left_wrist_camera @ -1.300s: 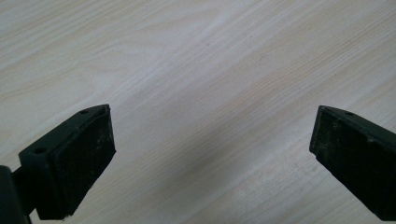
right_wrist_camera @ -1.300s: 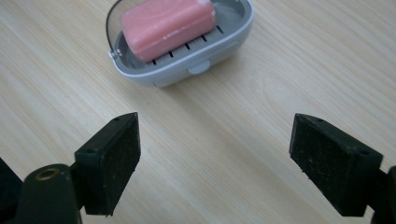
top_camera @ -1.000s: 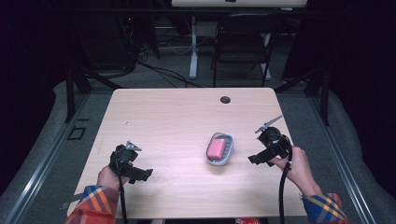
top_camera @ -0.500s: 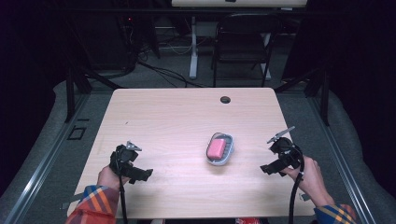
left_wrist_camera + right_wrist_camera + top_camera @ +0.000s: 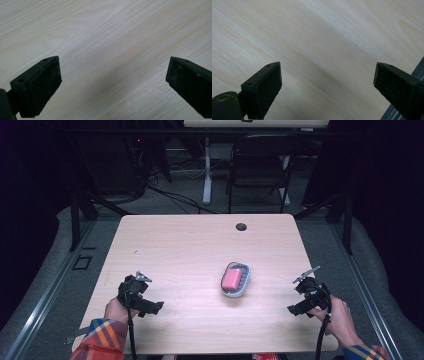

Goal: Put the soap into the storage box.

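Pink soap [image 5: 231, 278] in its dish [image 5: 242, 289] lies between both grippers' wide-open, empty fingers [image 5: 40, 87], well apart.

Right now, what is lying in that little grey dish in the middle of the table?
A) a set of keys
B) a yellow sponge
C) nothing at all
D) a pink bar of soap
D: in the high view a pink bar of soap lies inside the grey dish on the table.
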A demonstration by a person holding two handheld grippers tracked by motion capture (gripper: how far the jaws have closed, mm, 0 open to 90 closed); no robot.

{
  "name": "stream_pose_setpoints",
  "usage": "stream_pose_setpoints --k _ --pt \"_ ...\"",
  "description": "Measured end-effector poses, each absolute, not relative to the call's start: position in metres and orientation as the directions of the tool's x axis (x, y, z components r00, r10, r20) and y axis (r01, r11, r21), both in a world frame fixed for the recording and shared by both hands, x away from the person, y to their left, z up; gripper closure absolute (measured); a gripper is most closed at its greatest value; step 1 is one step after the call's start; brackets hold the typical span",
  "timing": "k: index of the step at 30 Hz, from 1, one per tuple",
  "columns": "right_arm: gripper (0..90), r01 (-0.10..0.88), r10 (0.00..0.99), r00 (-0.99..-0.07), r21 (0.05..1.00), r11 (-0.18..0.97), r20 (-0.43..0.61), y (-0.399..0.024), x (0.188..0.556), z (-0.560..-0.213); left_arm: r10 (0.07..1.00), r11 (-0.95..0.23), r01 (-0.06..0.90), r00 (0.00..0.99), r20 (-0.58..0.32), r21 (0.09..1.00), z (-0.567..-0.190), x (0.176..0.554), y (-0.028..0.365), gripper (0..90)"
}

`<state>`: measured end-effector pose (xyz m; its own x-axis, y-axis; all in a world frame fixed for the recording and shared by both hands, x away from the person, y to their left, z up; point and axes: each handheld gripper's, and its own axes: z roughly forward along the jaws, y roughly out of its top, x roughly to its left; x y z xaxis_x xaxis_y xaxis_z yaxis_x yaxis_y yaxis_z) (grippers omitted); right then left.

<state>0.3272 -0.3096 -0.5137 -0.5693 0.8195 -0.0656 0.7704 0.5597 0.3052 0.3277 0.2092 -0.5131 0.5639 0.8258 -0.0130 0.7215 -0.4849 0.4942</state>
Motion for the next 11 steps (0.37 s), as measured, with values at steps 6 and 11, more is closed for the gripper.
stream_pose_setpoints --k 6,11 --pt "8.1 0.793 0.818 -0.569 0.208 0.573 -0.083 -0.309 0.331 -0.529 0.824 -0.491 0.722 0.567 -0.010 0.488 -0.514 0.328 0.209 0.1" --pt "8.0 0.793 0.814 -0.575 0.184 0.580 -0.086 -0.307 0.333 -0.533 0.822 -0.495 0.722 0.569 -0.009 0.482 -0.514 0.328 0.209 0.1"
